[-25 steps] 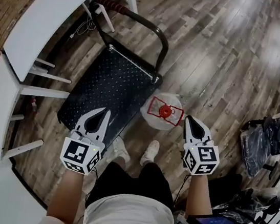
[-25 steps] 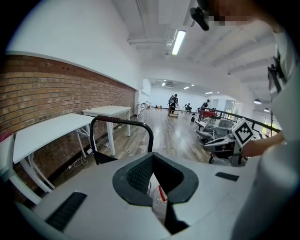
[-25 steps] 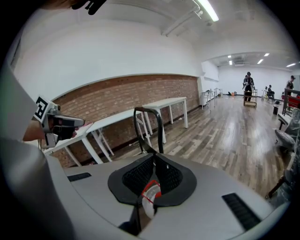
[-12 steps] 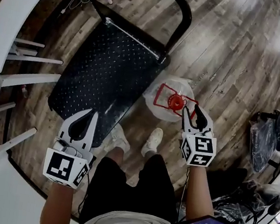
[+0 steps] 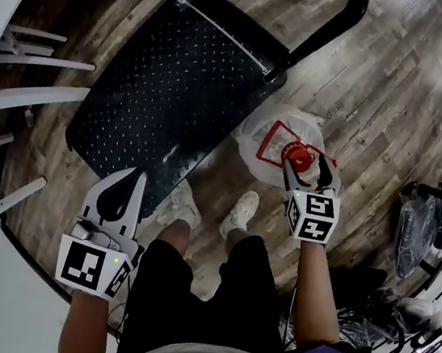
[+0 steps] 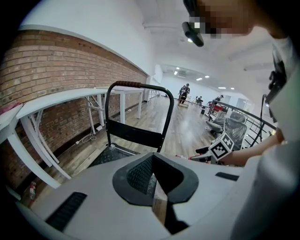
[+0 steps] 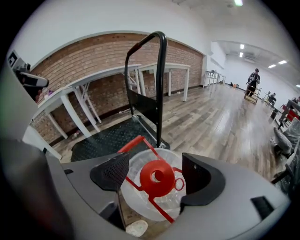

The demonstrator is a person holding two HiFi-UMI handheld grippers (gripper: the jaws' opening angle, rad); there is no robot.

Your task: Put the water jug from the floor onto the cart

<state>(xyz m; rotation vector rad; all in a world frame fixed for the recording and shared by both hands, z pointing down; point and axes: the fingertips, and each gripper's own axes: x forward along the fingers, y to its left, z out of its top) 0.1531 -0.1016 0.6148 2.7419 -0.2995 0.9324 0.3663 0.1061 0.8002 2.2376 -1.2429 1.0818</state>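
**A:** Judging from where things lay, you had barely started. The water jug (image 5: 284, 132) stood upright on the floor (image 5: 377, 112), just beside the near corner of the cart (image 5: 168, 91) and not on it.

**B:** Agreed. Your right gripper (image 5: 305, 161) hung directly over the jug's top. Its jaws stood wide and had just been opening. In the right gripper view the red cap (image 7: 157, 177) sat between them, but the pads pressed on nothing, so you held nothing there.

**A:** Your left gripper (image 5: 134, 184) was well apart from the jug, over the near edge of the cart's black deck. Its jaws were together, with nothing between them. To me it played no part in the grasp at that point.

**B:** So no step of the task was done. As I read it, you had lined up for the grasp and no more. You had not yet closed on the jug, probably at the red carry handle (image 5: 275, 138) or the neck under the cap. After that you had to lift it clear of the floor, carry it over the deck and set it down.

**A:** The deck lay bare, so you had room to place it. I could not tell how full the jug was. If it was heavy, one pair of jaws on that thin handle might have let it swing or slip.
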